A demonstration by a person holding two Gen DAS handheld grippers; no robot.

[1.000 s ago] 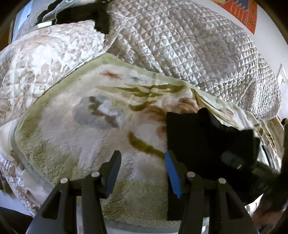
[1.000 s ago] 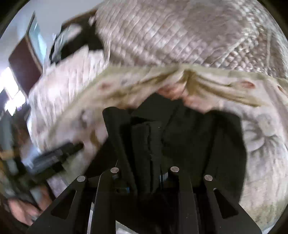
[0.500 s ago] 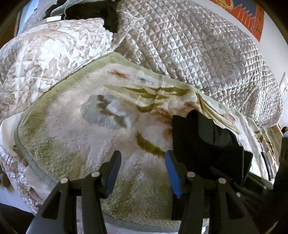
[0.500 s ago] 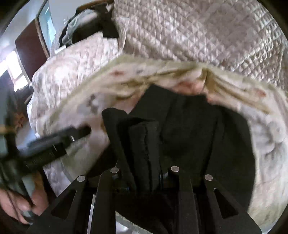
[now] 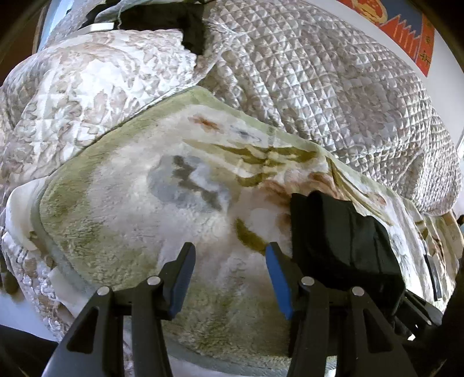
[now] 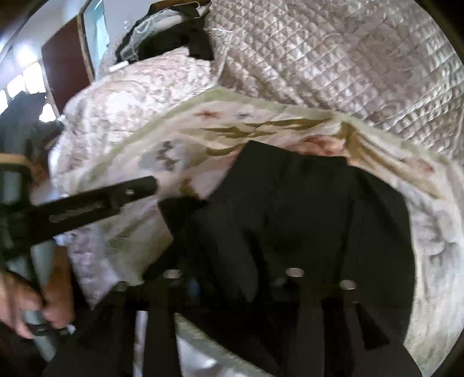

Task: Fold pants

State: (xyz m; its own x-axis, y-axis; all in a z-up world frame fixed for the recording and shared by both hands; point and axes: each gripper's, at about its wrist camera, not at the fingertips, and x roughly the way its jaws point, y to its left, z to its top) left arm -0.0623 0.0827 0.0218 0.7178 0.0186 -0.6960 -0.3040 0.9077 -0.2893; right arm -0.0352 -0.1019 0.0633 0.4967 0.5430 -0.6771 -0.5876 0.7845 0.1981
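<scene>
The black fabric pants [image 5: 342,235], folded into a thick stack, lie on a fluffy cream blanket with green and grey floral print [image 5: 139,220] spread over the bed, toward the blanket's right part in the left wrist view. Behind the blanket rise a silvery diamond-quilted bedspread [image 5: 319,92] and a pale leaf-patterned quilt [image 5: 81,95], with a dark garment [image 5: 174,20] heaped at the far end.

The left gripper [image 5: 229,272], black with blue pads, hovers over bare blanket just left of the pants; its jaws stand about half open with nothing between them.

The right gripper [image 6: 232,278] sits low over the near edge of the pants. Its jaws are opening, and a raised fold of the black cloth stands between them; the fingers are dark against dark fabric, so whether the pads touch the cloth cannot be told. In the right wrist view, a person's hand [image 6: 32,301] grips the handle of the left gripper at the left edge.
</scene>
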